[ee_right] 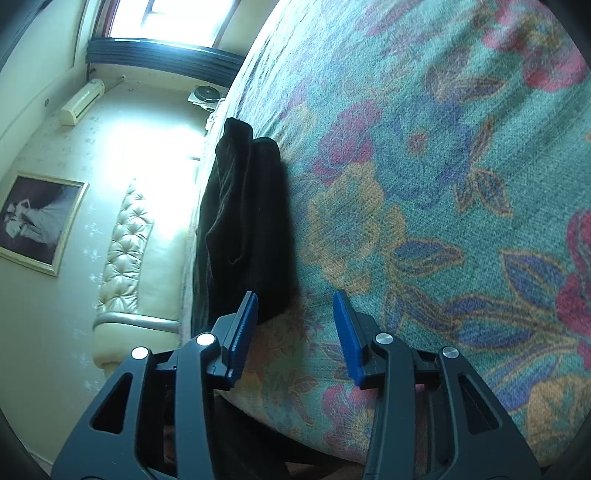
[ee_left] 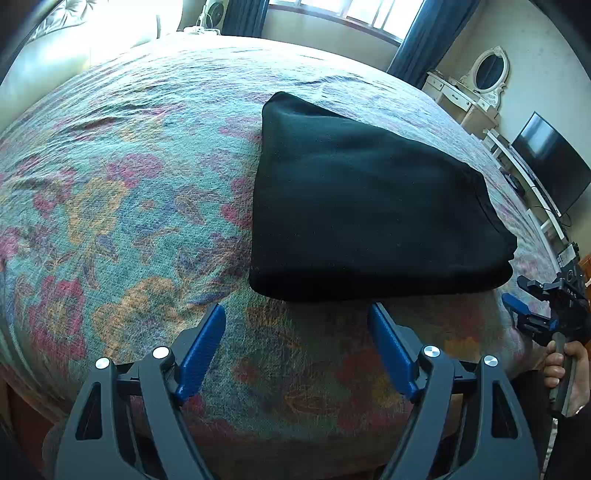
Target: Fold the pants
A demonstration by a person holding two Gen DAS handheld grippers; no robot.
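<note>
The black pants (ee_left: 362,206) lie folded into a thick stacked bundle on the floral bedspread (ee_left: 129,206). My left gripper (ee_left: 297,314) is open and empty, just short of the bundle's near edge. My right gripper (ee_left: 517,291) shows at the right of the left wrist view, held in a hand beside the bundle's right corner. In the right wrist view the right gripper (ee_right: 295,301) is open and empty, rolled sideways, with the pants (ee_right: 243,221) seen edge-on just ahead of its left finger (ee_right: 243,332).
The bedspread (ee_right: 424,184) covers the whole bed. A padded cream headboard (ee_right: 125,254) and a framed picture (ee_right: 37,221) are at the left. A TV (ee_left: 550,166), a white dresser with mirror (ee_left: 476,88) and curtained windows (ee_left: 369,14) stand beyond the bed.
</note>
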